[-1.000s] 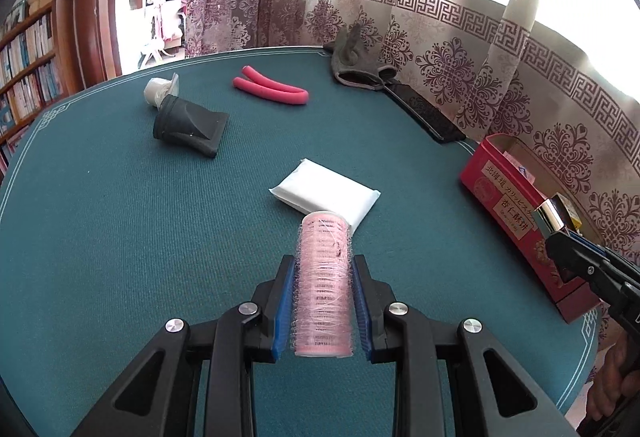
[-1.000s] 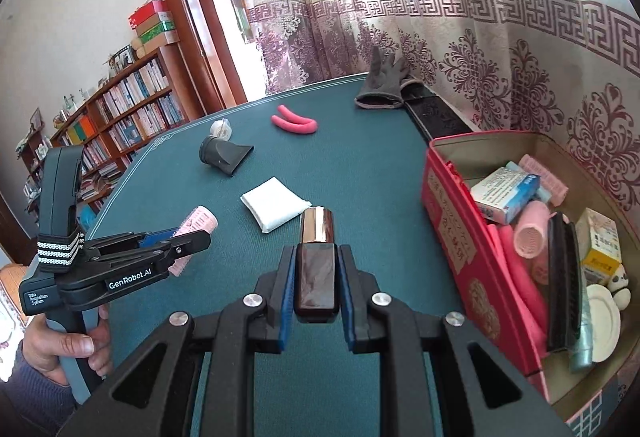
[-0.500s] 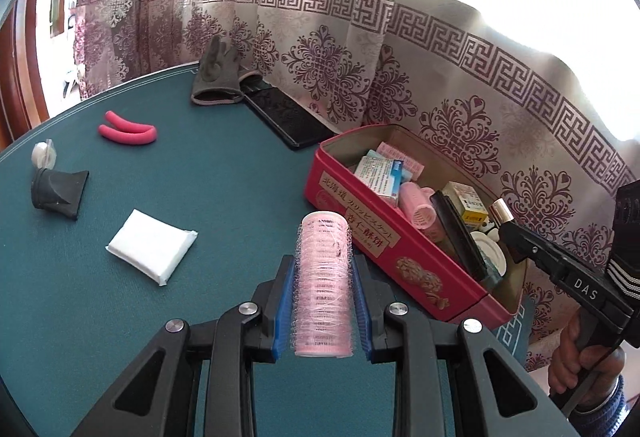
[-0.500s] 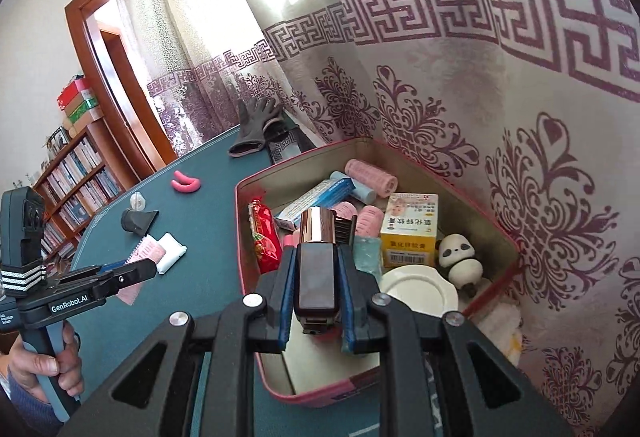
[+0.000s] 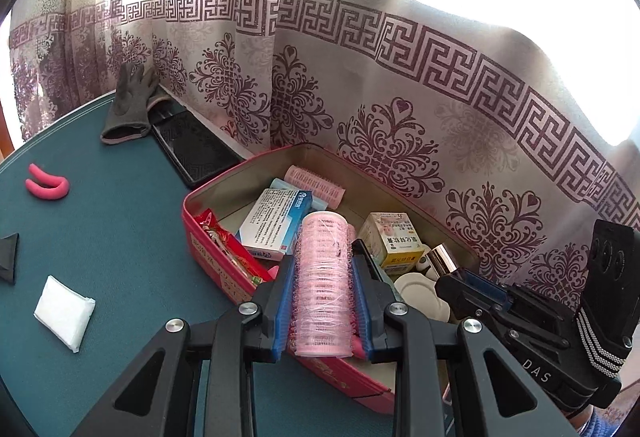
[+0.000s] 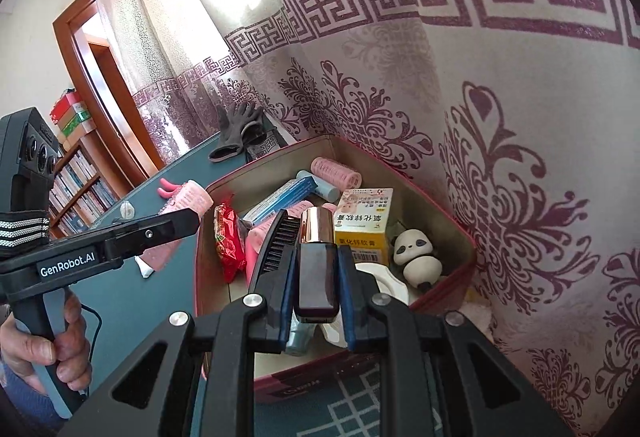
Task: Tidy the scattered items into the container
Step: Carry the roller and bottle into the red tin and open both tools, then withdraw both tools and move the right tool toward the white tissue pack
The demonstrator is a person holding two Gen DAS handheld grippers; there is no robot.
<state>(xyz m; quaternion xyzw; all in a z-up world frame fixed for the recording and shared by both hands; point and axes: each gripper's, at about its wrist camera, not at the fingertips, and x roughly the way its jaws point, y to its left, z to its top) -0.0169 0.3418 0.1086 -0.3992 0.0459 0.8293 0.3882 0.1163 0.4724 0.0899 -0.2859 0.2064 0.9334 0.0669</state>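
Left gripper [image 5: 322,289]: the blue pads are closed on a pink hair roller [image 5: 323,277], held lengthwise between them. The roller hangs over the near rim of the red tin [image 5: 208,237], its far end above the tin's contents.

Right gripper [image 6: 316,277]: the fingers are at their narrowest, clamped on a dark bottle with a copper-coloured cap [image 6: 316,253]. The bottle stands over the inside of the tin, above a black comb [image 6: 280,237] and a white round lid [image 6: 384,281].

The tin sits at the table's far edge, against the patterned curtain [image 5: 400,85]. Inside it, as far as can be seen: a second pink roller [image 6: 336,173] in the far corner, a blue-and-white box [image 5: 276,221], a yellow-and-white box [image 6: 362,225], a red snack packet [image 6: 228,241] against the left wall, and a small panda figure [image 6: 416,253] near the right wall. Other pieces are partly covered and cannot be identified.

On the green table [image 5: 120,237], outside the tin: a white packet [image 5: 64,311] towards the near left, a bent pink rod [image 5: 46,183] further back, and a dark object [image 5: 10,257] cut off by the left edge of the left wrist view. A grey glove [image 5: 128,105] lies at the far edge, touching a flat black slab [image 5: 192,153] that lies just beside the tin's far left corner.

A hand [image 6: 56,341] grips the left gripper's handle in the right wrist view.
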